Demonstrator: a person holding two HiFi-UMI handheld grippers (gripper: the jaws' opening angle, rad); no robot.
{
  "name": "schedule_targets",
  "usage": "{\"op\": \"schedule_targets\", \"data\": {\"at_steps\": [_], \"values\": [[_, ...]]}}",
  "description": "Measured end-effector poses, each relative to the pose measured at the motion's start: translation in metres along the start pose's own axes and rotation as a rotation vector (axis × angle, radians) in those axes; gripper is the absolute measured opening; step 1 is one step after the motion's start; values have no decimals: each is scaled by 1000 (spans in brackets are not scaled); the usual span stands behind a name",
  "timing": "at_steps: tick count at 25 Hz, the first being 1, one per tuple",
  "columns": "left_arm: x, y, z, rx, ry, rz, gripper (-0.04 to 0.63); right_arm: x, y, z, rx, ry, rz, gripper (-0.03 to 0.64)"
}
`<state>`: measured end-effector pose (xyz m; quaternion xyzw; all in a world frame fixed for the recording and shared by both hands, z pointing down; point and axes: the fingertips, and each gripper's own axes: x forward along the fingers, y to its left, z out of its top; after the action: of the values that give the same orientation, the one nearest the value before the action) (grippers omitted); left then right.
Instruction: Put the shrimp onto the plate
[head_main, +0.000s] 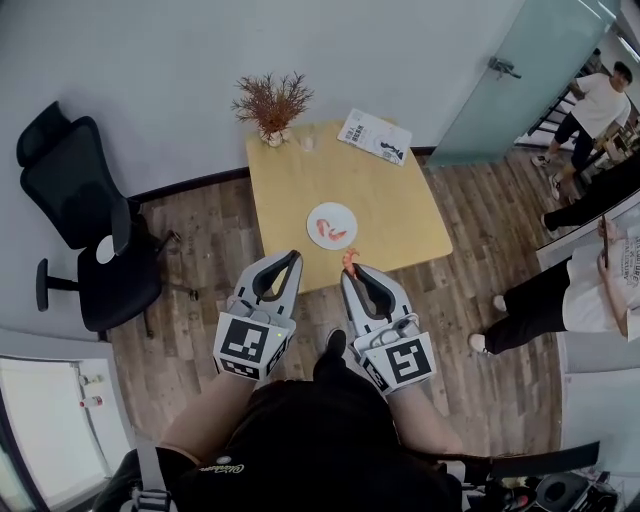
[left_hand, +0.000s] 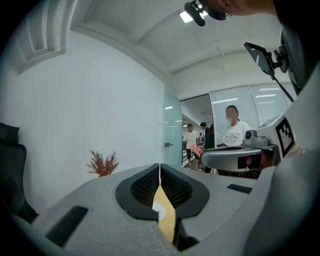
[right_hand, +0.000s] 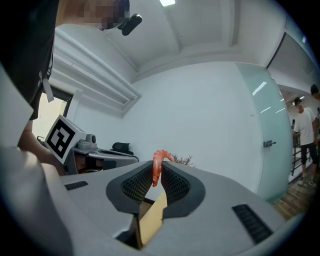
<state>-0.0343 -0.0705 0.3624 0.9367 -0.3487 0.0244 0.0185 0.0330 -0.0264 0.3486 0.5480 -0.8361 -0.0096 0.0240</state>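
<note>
A white plate (head_main: 320, 213) lies on the small wooden table (head_main: 390, 200) with shrimp (head_main: 330, 232) on it. My right gripper (head_main: 349, 262) is held over the table's near edge, shut on an orange shrimp (head_main: 349, 258). In the right gripper view that shrimp (right_hand: 158, 167) stands pinched between the jaws, its curled end above them. My left gripper (head_main: 293, 257) hangs level with the right one, just left of it, shut with nothing in it; the left gripper view shows its jaws (left_hand: 159, 170) closed together and a sliver of the plate (left_hand: 159, 212) below.
A dried red plant in a pot (head_main: 272, 106) and a booklet (head_main: 374, 135) sit at the table's far side. A black office chair (head_main: 85, 225) stands on the left. People (head_main: 590, 110) stand and sit at the right by a glass door (head_main: 510, 70).
</note>
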Motion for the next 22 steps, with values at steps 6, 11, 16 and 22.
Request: {"op": "schedule_targets", "data": {"at_steps": [6,11,16,22], "values": [[64,1,16,15,8,37,5,24,-61,6,14,-9,47,51],[111,-1,29,30,7,82,5,40,-110,12,19,-34,89,51],[139,-1,31,26,5,103,5,54,-140,10,24,-35,102,51],[145,16,18,-6,22,107,5,71,-144,6,14,-8,106,51]]}}
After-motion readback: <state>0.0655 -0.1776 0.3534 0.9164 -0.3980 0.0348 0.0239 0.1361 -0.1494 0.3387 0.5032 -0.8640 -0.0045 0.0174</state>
